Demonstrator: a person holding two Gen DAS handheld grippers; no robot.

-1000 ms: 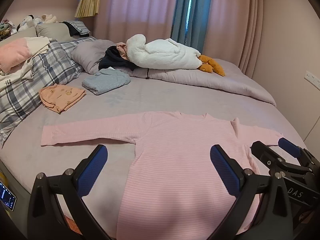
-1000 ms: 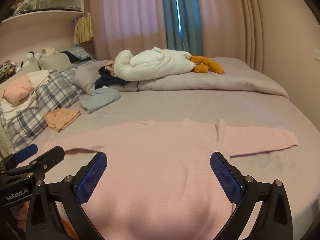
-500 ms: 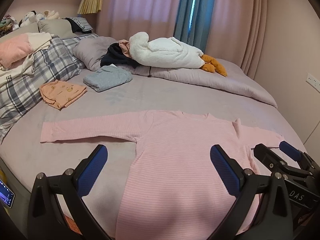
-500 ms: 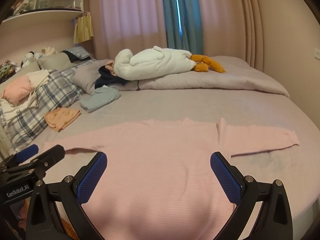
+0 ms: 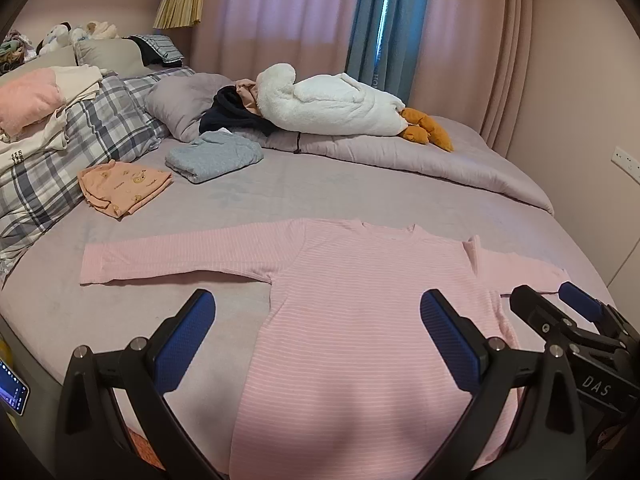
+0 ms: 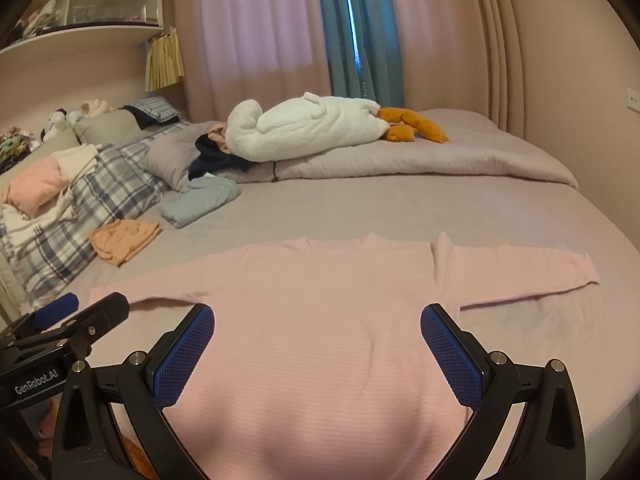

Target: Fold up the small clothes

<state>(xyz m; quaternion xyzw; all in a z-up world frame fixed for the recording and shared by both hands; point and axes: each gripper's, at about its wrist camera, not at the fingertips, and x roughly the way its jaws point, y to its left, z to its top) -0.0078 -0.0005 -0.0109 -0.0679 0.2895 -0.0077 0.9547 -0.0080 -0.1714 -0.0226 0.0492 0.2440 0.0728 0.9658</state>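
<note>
A pink striped long-sleeved top (image 5: 360, 312) (image 6: 320, 320) lies flat on the bed, neck away from me, both sleeves stretched out sideways. My left gripper (image 5: 318, 312) hovers open over the top's lower left part, holding nothing. My right gripper (image 6: 318, 326) is open above the top's lower right part, also empty. Each gripper shows at the edge of the other's view: the right gripper's fingers (image 5: 576, 304) at the right, the left gripper's fingers (image 6: 72, 312) at the left.
A folded orange garment (image 5: 124, 188) and a folded grey-blue garment (image 5: 214, 156) lie at the far left of the bed (image 5: 320, 192). Behind them are plaid bedding (image 5: 72, 148), pillows, a dark garment and a white plush goose (image 5: 332, 108). A phone (image 5: 12, 386) sits at the lower left.
The left gripper has swung slightly, shifting the scene a little in its view. The right gripper and the top have barely moved. Both grippers stay open.
</note>
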